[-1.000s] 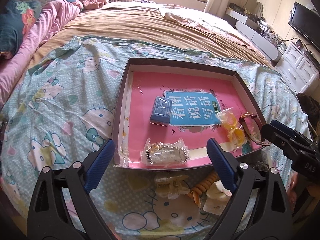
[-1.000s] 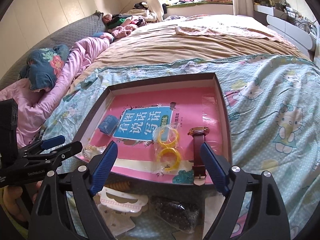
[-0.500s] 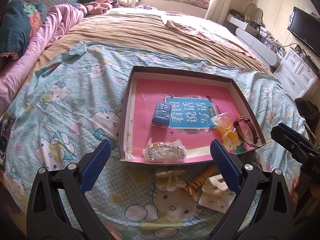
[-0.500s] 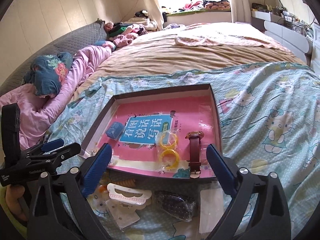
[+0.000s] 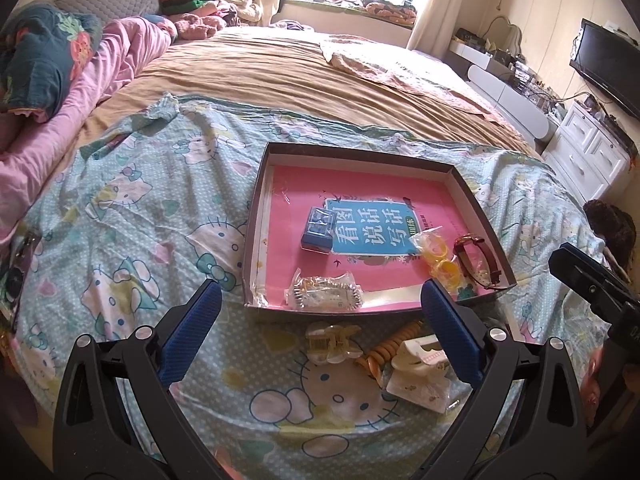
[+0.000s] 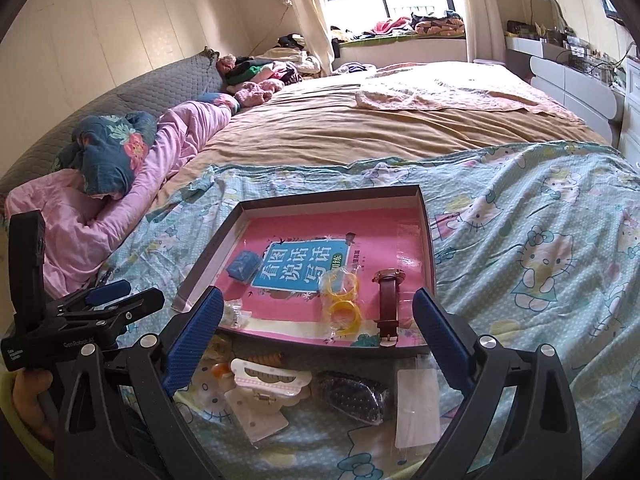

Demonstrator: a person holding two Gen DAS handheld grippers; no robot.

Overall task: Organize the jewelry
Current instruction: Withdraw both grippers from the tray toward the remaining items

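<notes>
A shallow dark box (image 5: 264, 152) (image 6: 328, 196) lined with a pink book lies on the Hello Kitty sheet. In it are a blue ring case (image 5: 318, 229) (image 6: 243, 265), bagged yellow bangles (image 5: 438, 252) (image 6: 342, 298), a brown-strap watch (image 5: 478, 260) (image 6: 388, 300) and a bagged silver bracelet (image 5: 324, 294). On the sheet before the box lie a clear hair claw (image 5: 332, 340), an orange coil tie (image 5: 390, 346), a white clip on a card (image 5: 420, 372) (image 6: 266, 386), a dark pouch (image 6: 352, 396) and a clear bag (image 6: 416, 408). My left gripper (image 5: 320, 328) and right gripper (image 6: 316, 336) are open and empty, above these.
The brown bedspread (image 5: 304, 72) stretches behind the box. Pink bedding and a blue floral pillow (image 6: 108, 152) lie at the left. A white dresser (image 5: 588, 152) and a TV (image 5: 608, 64) stand at the right. A small dark object (image 5: 18, 268) lies at the sheet's left edge.
Both grippers have pulled back and risen from the box, so more of the bed and the loose items in front show. Both stay open and empty.
</notes>
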